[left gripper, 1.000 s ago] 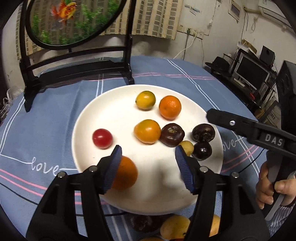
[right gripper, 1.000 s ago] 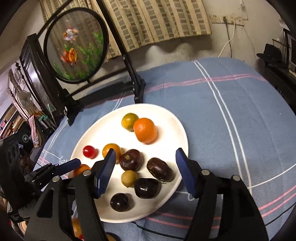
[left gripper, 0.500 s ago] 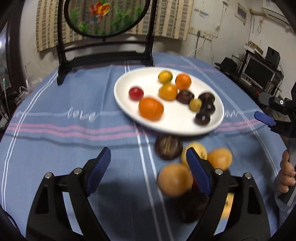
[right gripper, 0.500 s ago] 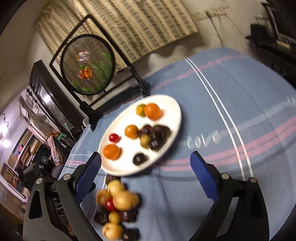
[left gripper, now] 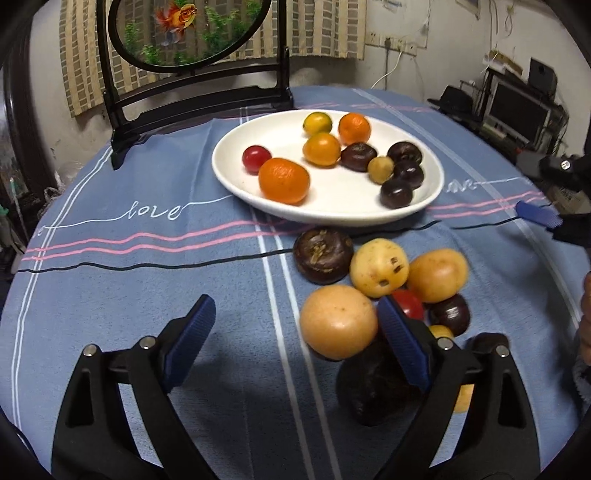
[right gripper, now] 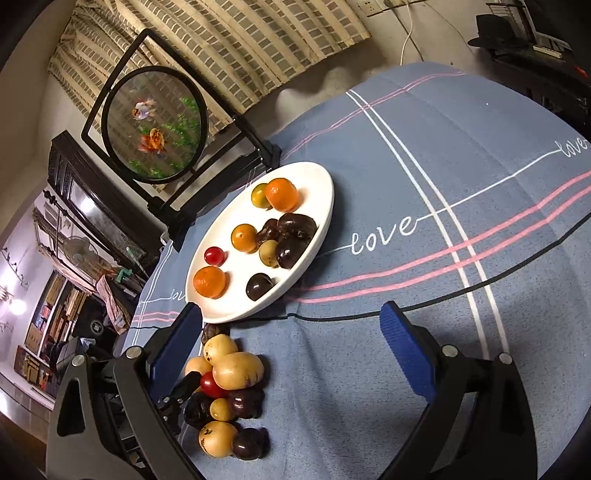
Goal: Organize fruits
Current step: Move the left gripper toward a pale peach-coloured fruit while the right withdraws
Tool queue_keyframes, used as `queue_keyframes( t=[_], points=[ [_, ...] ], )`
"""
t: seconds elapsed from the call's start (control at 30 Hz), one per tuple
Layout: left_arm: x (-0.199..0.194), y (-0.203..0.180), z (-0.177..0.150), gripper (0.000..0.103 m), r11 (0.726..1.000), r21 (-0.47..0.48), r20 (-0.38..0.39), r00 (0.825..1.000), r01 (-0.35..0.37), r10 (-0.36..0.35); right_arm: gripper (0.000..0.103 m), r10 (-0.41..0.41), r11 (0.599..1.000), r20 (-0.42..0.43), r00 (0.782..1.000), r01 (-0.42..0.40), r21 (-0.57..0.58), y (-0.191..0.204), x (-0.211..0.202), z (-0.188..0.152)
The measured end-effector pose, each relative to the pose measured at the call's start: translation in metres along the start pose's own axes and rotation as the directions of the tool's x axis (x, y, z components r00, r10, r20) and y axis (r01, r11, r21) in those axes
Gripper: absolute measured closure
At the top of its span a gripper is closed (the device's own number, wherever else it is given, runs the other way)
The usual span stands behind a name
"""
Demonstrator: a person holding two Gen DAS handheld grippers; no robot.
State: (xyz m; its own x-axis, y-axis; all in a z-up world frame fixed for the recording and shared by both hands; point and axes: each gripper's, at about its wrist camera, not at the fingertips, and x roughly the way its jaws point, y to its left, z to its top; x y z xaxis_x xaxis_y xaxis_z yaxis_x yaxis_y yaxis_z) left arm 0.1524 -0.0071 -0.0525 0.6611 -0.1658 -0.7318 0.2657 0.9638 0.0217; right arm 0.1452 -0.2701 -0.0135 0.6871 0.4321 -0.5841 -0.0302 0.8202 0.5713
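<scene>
A white plate [left gripper: 240, 177] on the blue cloth holds several fruits: orange mandarins [left gripper: 282, 181], a red tomato [left gripper: 256, 158] and dark chestnut-like ones [left gripper: 396, 193]. In front of it, on the cloth, lies a loose pile of yellow fruits [left gripper: 378, 267], dark ones [left gripper: 322, 254] and a red tomato [left gripper: 408, 302]. My left gripper [left gripper: 295, 339] hovers over the pile's left side with its jaws opening. A yellow fruit [left gripper: 338, 321] sits between them by the right pad, unpressed. My right gripper [right gripper: 291, 347] stands open over bare cloth, with the pile [right gripper: 236, 369] by its left finger and the plate [right gripper: 317, 184] beyond.
A black stand with a round goldfish picture [left gripper: 177, 29] stands behind the plate. The tablecloth [right gripper: 461, 166] reaches wide to the right of the plate. A person's hand [left gripper: 585, 314] shows at the right edge. Shelves and a monitor [left gripper: 517, 110] lie past the table.
Both grippers drew back from over the plate toward the near side of the table, and both sets of jaws widened. The loose fruit pile came into view beneath them.
</scene>
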Motion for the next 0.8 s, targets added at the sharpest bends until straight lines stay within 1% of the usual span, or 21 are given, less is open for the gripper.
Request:
queue_keyframes(
  t=[0.27,0.47,0.6,0.8],
  points=[
    [0.001,0.0,-0.001,0.002,0.999,0.006,0.001,0.999,-0.034,0.034,0.006,-0.013,1.0,-0.014,1.0,0.013,-0.006,-0.001,0.002,-0.001],
    [0.002,-0.001,-0.001,0.002,0.999,0.008,0.004,0.999,-0.046,0.046,0.006,-0.02,1.0,-0.02,1.0,0.02,-0.007,-0.001,0.003,-0.002],
    [0.001,0.003,0.0,0.002,0.996,0.007,0.013,0.996,-0.091,0.09,0.006,-0.021,1.0,-0.02,1.0,0.021,-0.007,-0.001,0.003,-0.002],
    [0.001,0.011,0.0,0.002,0.991,-0.015,0.015,0.991,-0.135,0.135,0.006,-0.025,1.0,-0.021,0.999,0.025,-0.006,-0.001,0.004,-0.001]
  ],
)
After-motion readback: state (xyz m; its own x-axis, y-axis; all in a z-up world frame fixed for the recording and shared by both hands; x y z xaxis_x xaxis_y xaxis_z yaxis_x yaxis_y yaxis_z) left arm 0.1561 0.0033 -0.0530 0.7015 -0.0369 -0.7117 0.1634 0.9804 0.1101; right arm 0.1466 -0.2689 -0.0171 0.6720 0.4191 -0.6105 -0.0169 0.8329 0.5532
